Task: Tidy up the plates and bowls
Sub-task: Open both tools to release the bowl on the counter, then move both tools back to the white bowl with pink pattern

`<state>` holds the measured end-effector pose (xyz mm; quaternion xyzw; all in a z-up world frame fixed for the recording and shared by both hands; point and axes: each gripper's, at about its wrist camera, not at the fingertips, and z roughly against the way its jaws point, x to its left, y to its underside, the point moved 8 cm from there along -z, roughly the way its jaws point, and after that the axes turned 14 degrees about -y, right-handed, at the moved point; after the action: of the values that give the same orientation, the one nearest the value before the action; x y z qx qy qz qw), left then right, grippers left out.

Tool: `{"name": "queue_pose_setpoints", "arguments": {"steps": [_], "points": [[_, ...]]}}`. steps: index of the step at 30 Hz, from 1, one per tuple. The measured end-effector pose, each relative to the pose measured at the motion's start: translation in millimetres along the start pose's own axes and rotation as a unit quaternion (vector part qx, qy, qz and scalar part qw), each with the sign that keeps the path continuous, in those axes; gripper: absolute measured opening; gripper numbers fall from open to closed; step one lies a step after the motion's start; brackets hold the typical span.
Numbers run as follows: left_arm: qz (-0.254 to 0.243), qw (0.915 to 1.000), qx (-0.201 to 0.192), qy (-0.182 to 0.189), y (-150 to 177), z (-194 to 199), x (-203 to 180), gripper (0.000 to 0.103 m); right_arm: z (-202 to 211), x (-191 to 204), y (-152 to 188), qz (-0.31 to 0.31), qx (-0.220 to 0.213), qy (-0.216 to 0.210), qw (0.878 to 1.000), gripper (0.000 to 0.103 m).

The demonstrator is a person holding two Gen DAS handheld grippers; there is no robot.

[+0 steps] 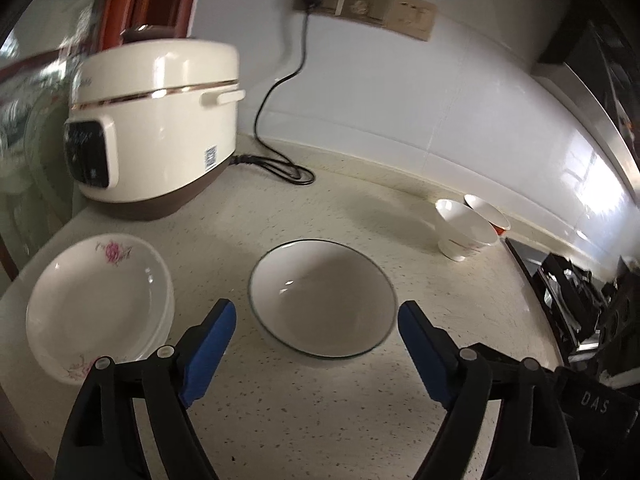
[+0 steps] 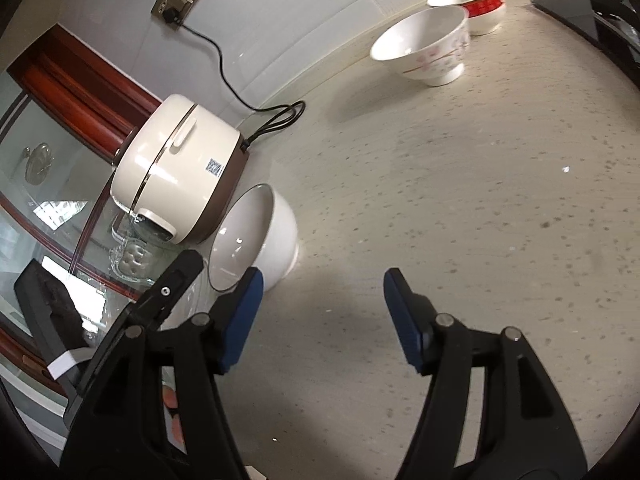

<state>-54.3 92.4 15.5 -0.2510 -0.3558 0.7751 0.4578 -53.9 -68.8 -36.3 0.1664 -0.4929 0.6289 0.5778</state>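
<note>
A large white bowl [image 1: 322, 298] with a thin dark rim stands upright on the speckled counter. My left gripper [image 1: 316, 316] is open; its blue pads flank the bowl's near rim without touching it. A stack of white plates [image 1: 100, 292] with pink flowers sits to the left. Two small white bowls stand far right by the wall, one flowered [image 1: 460, 228], one red-banded [image 1: 486, 212]. In the right wrist view my right gripper [image 2: 322, 284] is open over bare counter, with nothing between its pads. The large bowl [image 2: 256, 236] lies just left of it; the flowered bowl [image 2: 424, 48] and red-banded bowl [image 2: 476, 4] are far ahead.
A cream rice cooker [image 1: 156, 128] stands at the back left, its black cord [image 1: 276, 120] running to a wall socket. A black stove [image 1: 568, 288] borders the counter on the right. A glass mug [image 2: 132, 256] sits beyond the counter's left edge.
</note>
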Motion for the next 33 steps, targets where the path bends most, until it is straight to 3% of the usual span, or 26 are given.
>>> {"name": "queue_pose_setpoints", "arguments": {"steps": [6, 10, 14, 19, 23, 28, 33], "points": [[-0.049, 0.9985, -0.001, 0.026, 5, 11, -38, 0.085, 20, -15, -7, -0.006, -0.017, 0.015, 1.0, 0.069], [-0.103, 0.9895, 0.043, 0.092, 14, 16, -86, 0.086, 40, -37, -19, -0.017, -0.041, 0.039, 0.998, 0.069], [-0.115, 0.9843, 0.049, 0.124, 0, 14, -121, 0.086, 68, -58, -44, -0.035, -0.082, 0.061, 0.994, 0.069], [-0.066, 0.9818, 0.083, 0.157, -33, -16, -152, 0.087, 87, -76, -90, -0.041, -0.119, 0.079, 0.989, 0.071], [-0.012, 0.9846, 0.116, 0.131, -51, -62, -161, 0.087, 87, -93, -129, -0.054, -0.149, 0.073, 0.985, 0.071], [0.07, 0.9788, 0.148, 0.123, -66, -109, -166, 0.087, 67, -111, -167, -0.076, -0.159, 0.064, 0.982, 0.071], [0.096, 0.9759, 0.17, 0.097, -73, -154, -177, 0.087, 30, -110, -198, -0.062, -0.15, 0.06, 0.985, 0.071]]}}
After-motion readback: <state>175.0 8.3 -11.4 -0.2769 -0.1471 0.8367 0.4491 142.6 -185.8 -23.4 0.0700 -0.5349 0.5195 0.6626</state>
